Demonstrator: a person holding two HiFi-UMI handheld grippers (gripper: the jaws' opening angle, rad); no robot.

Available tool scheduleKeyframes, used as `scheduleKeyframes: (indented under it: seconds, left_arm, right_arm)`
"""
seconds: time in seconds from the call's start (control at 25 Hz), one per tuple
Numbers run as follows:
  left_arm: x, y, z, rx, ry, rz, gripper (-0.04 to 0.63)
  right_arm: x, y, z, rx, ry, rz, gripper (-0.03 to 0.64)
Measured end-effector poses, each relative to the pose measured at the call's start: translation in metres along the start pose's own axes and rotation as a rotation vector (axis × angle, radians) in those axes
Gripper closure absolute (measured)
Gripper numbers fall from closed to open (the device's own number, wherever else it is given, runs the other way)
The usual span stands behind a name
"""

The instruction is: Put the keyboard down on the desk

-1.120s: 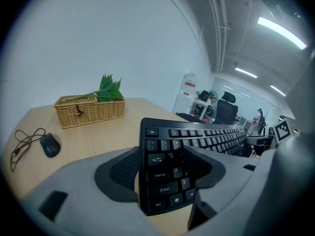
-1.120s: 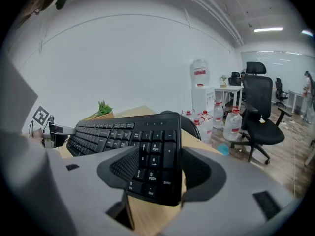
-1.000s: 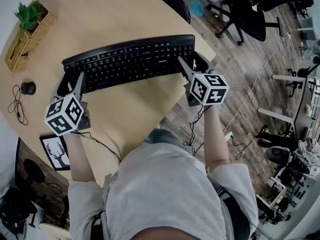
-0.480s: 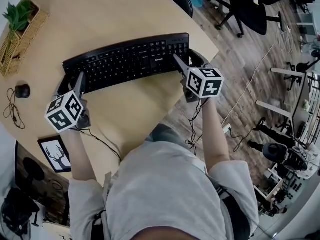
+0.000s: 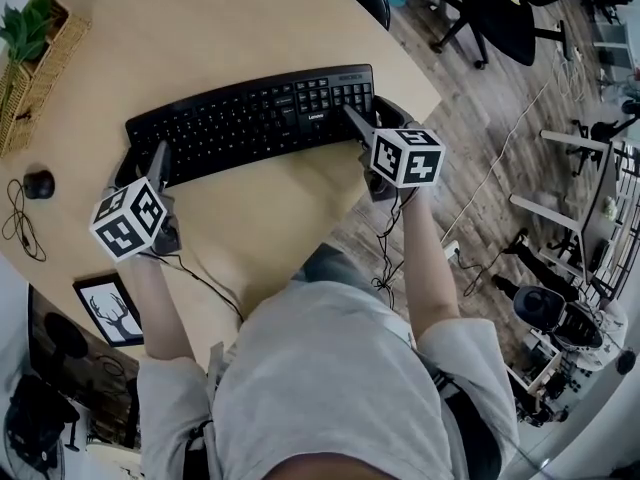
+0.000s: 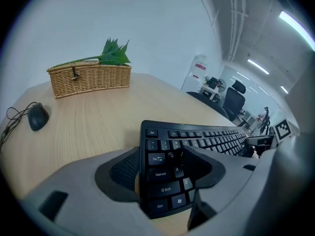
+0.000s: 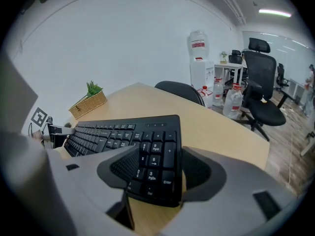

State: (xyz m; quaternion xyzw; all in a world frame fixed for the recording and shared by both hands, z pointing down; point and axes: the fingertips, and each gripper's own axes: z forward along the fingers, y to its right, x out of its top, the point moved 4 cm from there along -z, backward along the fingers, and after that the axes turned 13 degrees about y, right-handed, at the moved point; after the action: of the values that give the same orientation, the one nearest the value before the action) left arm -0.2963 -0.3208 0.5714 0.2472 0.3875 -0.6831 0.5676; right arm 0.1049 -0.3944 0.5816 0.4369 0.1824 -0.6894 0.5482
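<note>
Wicker basket (image 5: 35,73): at the table's far left edge, with a green plant (image 5: 25,23) in it.
Mouse (image 5: 38,184): dark, on the table near its left edge, well apart from the keyboard; its thin cable (image 5: 15,223) lies in loose loops beside it.
Framed picture (image 5: 110,306): a deer-head print, low at the left, past the table's near edge.
Left gripper (image 5: 142,165): closed on the keyboard's left end. In the left gripper view one pad lies over the keys near Caps Lock and A, and the other pad sits against the opposite face.
Keyboard (image 5: 250,118): black, full-size, stretched across the table between the two grippers and held at both ends. Its long side runs roughly left to right, with the right end a little farther away. It sits low over the wood (whether the underside touches cannot be told).
Table (image 5: 230,28): light wood with a rounded edge, bare around the keyboard.
Right gripper (image 5: 372,123): clamped on the keyboard's right end at the number pad. In the right gripper view one pad covers the keys left of 6 and 3, and the other presses the outer side by Enter.
Office chair (image 5: 510,18): black, on the wood-pattern floor (image 5: 500,168), well to the right of the table.
</note>
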Motion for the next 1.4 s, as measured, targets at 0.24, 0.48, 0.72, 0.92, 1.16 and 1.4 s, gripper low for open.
scheduleKeyframes:
  seconds: [0.24, 0.48, 0.72, 0.92, 1.16, 1.4]
  left_arm:
    - [-0.004, -0.001, 0.004, 0.015, -0.008, 0.000, 0.339]
    - [-0.005, -0.003, 0.004, 0.013, 0.006, -0.004, 0.339]
    - [-0.005, -0.004, 0.000, 0.014, 0.063, -0.027, 0.339]
    - [0.004, -0.006, -0.017, 0.044, 0.128, -0.043, 0.372]
    - [0.017, -0.001, -0.050, 0.096, 0.201, -0.033, 0.566]
    - [0.030, 0.019, -0.089, 0.094, 0.299, 0.032, 0.584]
  right_arm:
    - [-0.002, 0.000, 0.004, -0.008, -0.019, -0.004, 0.360]
    - [-0.002, 0.000, 0.005, -0.008, -0.018, -0.001, 0.359]
    - [-0.003, 0.001, 0.001, -0.024, 0.033, 0.006, 0.359]
    - [-0.003, -0.003, -0.012, -0.058, 0.073, -0.022, 0.360]
    - [0.002, -0.011, -0.041, -0.051, 0.139, -0.030, 0.584]
    - [0.018, -0.033, -0.072, 0.045, 0.239, -0.018, 0.604]
